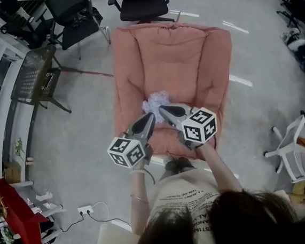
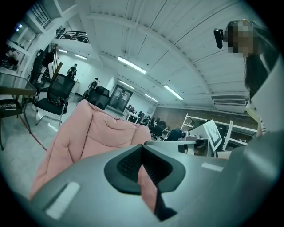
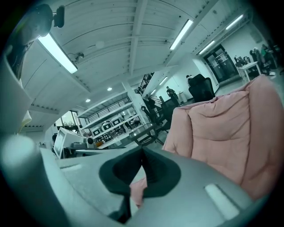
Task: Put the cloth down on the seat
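Note:
A crumpled pale cloth (image 1: 156,100) lies on the seat of a padded pink armchair (image 1: 173,58). In the head view both grippers hover over the seat's front edge, their tips just short of the cloth. My left gripper (image 1: 151,115) points up and right, my right gripper (image 1: 162,109) up and left. In the left gripper view the left gripper (image 2: 142,146) has its jaws closed tip to tip with nothing between them, and the pink backrest (image 2: 97,128) rises behind. The right gripper (image 3: 142,149) is likewise shut on nothing, with the armchair (image 3: 226,128) to its right. Neither gripper view shows the cloth.
Black office chairs (image 1: 142,3) (image 1: 75,16) stand behind the armchair. A mesh metal stand (image 1: 35,76) is at the left, a white chair (image 1: 292,148) at the right. A power strip (image 1: 86,209) and a red object (image 1: 17,217) lie on the floor lower left.

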Demonstrator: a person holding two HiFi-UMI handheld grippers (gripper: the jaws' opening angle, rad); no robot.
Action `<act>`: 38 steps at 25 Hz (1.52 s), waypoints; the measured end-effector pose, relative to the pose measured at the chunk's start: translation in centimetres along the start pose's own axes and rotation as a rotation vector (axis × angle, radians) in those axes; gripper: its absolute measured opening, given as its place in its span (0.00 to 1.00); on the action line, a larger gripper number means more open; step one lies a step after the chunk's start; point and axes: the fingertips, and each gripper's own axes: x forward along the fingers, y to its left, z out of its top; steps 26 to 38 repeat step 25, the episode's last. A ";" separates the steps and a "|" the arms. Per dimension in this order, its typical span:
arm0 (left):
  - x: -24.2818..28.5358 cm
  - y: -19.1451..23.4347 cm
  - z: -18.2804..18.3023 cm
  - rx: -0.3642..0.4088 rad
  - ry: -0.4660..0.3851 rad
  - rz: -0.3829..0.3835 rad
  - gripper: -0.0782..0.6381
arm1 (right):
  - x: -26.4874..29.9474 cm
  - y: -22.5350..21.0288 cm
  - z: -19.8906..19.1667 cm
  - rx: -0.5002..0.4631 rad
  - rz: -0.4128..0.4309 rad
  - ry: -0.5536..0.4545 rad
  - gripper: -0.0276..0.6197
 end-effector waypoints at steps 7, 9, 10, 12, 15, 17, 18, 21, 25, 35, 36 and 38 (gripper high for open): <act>-0.1 -0.6 0.7 0.012 -0.014 -0.012 0.11 | -0.3 0.6 0.6 -0.027 0.004 -0.007 0.05; -0.3 -0.8 0.7 0.013 -0.019 -0.013 0.11 | -0.4 0.8 0.6 -0.031 0.007 -0.011 0.05; -0.4 -0.8 0.6 0.015 -0.021 -0.012 0.11 | -0.5 0.8 0.6 -0.034 0.008 -0.015 0.05; -0.6 -1.0 0.6 0.022 -0.024 -0.012 0.11 | -0.7 1.0 0.6 -0.040 0.008 -0.023 0.05; -0.8 -1.0 0.7 0.031 -0.027 -0.013 0.11 | -0.7 1.2 0.9 -0.049 0.011 -0.033 0.05; -1.0 -1.1 0.9 0.034 -0.030 -0.013 0.11 | -0.7 1.4 1.0 -0.053 0.015 -0.035 0.05; -1.0 -1.2 0.9 0.036 -0.031 -0.014 0.11 | -0.7 1.4 1.1 -0.054 0.017 -0.037 0.05; -1.2 -1.3 0.9 0.043 -0.031 -0.015 0.11 | -0.7 1.7 1.1 -0.055 0.022 -0.042 0.05; -1.9 -1.5 0.6 0.044 -0.031 -0.012 0.11 | -0.8 2.5 0.8 -0.056 0.025 -0.042 0.05; -1.9 -1.5 0.6 0.044 -0.031 -0.012 0.11 | -0.8 2.5 0.8 -0.056 0.025 -0.042 0.05; -1.9 -1.5 0.6 0.044 -0.031 -0.012 0.11 | -0.8 2.5 0.8 -0.056 0.025 -0.042 0.05; -1.9 -1.5 0.6 0.044 -0.031 -0.012 0.11 | -0.8 2.5 0.8 -0.056 0.025 -0.042 0.05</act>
